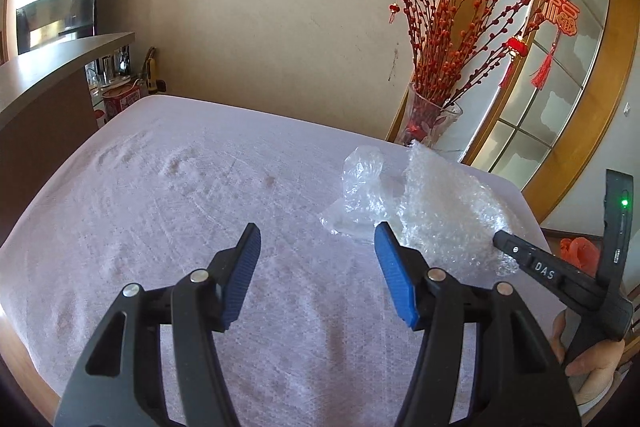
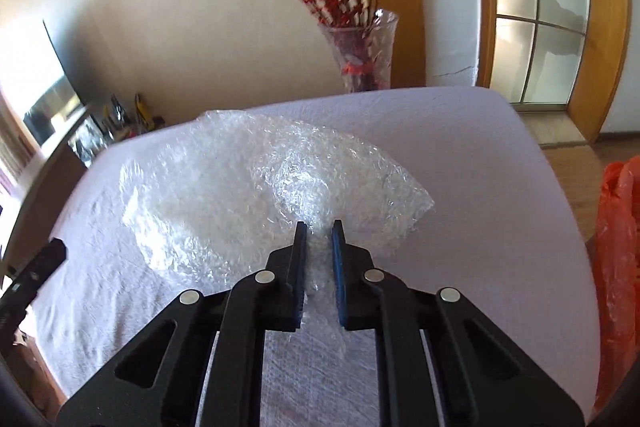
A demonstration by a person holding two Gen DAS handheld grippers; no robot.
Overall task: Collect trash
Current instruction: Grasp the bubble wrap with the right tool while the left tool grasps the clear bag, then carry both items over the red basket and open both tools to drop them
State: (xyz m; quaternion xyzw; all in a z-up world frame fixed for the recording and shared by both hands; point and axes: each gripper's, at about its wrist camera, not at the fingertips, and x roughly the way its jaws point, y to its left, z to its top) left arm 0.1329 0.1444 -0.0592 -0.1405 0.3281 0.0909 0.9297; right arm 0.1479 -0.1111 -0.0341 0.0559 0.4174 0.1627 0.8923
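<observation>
The right hand-held gripper (image 2: 319,227) has its jaws drawn in close on the near edge of the bubble wrap (image 2: 256,187), a pinch of the crinkly film bunched between the blue pads (image 2: 338,267), so the step in hand reads as the pick-up of the first piece of trash. The wrap lies spread on the right half of the worktop (image 2: 500,187), on its pale cloth, toward the far edge. Over on the left, the left hand-held gripper (image 1: 316,247) hangs about half open above bare cloth, nothing between its pads and nothing held. Just beyond its right finger sits a crumpled clear plastic bag (image 1: 360,187), touching the wrap's left side. An orange bag (image 2: 616,267) hangs off the worktop's right edge, and that looks like where the trash belongs, though its mouth is out of view. Next move, as I judge it: lift the wrap clear without dragging the clear bag along, swing right, and release over the orange bag; light film may slip or cling, so the grip wants to hold firm. The count: one sheet of bubble wrap, one clear bag, one orange bag, two grippers, and one glass vase (image 1: 434,119) of red branches beyond the far edge.
</observation>
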